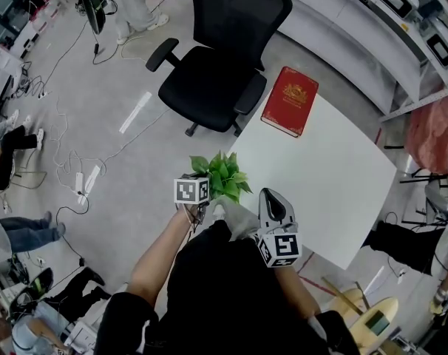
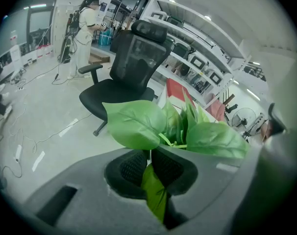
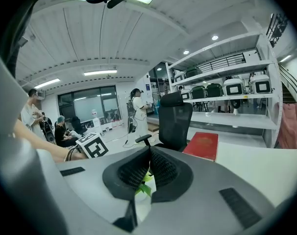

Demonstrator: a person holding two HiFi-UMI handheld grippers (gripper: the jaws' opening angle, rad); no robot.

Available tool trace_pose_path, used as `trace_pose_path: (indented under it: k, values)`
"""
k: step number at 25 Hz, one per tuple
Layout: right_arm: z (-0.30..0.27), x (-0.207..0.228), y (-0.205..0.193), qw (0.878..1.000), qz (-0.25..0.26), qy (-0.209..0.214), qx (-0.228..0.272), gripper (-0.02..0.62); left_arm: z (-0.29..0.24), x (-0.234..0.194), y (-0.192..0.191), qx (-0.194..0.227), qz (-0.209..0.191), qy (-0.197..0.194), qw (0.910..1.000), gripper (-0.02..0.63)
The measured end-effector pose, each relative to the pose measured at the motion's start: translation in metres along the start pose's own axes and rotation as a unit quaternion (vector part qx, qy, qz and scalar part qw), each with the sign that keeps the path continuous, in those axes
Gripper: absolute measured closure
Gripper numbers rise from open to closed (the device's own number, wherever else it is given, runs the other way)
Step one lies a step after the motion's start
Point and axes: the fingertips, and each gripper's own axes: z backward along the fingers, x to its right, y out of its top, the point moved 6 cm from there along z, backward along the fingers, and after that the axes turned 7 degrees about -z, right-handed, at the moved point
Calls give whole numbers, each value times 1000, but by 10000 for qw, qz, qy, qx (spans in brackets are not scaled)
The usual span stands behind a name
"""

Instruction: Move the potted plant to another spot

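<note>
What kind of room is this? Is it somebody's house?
Not a house. It is most likely a lab or workshop office. Loose cables trail over the floor, white shelves hold rows of machines, and a black office chair stands by a white table.

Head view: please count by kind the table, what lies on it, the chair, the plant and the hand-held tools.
white table: 1
red book: 1
office chair: 1
potted plant: 1
tools: 2 (left tool, right tool)
total: 6
</note>
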Motion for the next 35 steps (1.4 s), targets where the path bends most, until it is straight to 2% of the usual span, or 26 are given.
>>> trace_pose_path:
  k: [10,17,21,35]
  values:
    - [-10,3,-3,9998,-57,-168,-80,583,-13,4,9,-52,29,-151,9999,566]
    - [-12,1,-5,9999,-51,-131,-100,583,-15,6,8,7,114,-341,9994,553]
    - [-11,-2,-6,9999,-15,-83,-151,583,-14,5,6,52,188,-323,9993,547]
    - [-6,-2,-10,9998,22,-34,-206,583,0,1,1,269,345,-343,9985,462]
